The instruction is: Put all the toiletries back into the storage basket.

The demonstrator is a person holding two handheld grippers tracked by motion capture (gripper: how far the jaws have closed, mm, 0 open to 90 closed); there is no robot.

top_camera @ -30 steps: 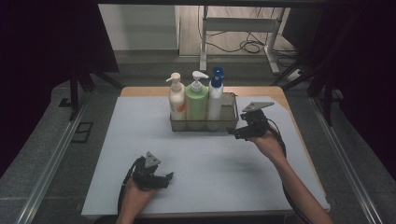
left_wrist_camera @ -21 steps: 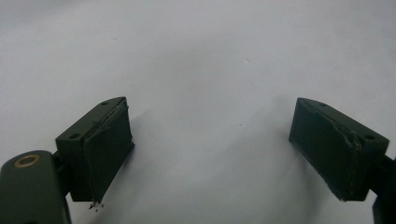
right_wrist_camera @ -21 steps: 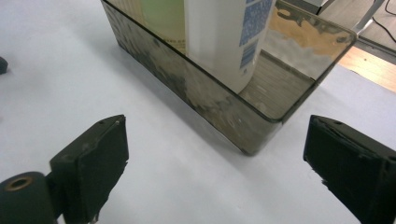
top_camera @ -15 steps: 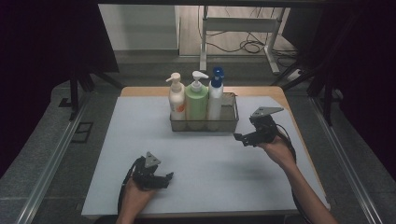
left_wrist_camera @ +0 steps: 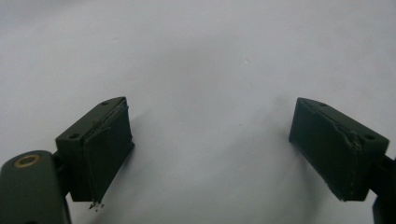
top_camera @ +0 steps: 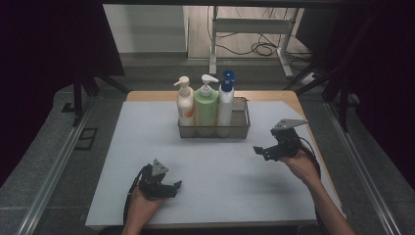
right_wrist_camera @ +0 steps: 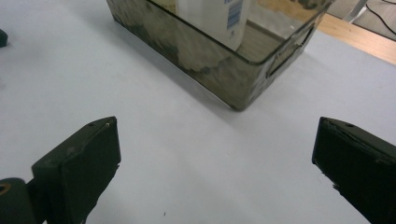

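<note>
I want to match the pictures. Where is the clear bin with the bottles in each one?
High view: clear bin sits centre, far side of the mat.
Left gripper view: not in it.
Right gripper view: bin across the top, corner nearest.
Shared landmark: white bottle, rightmost in the bin.

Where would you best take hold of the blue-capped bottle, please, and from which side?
Probably the neck just under the cap of the blue-capped bottle, coming from above or from the right. It stands upright in the tray, whose wall covers its lower body, and the green bottle stands close against its left. The tray's right end is bare, and the open right tool is on that side.
</note>
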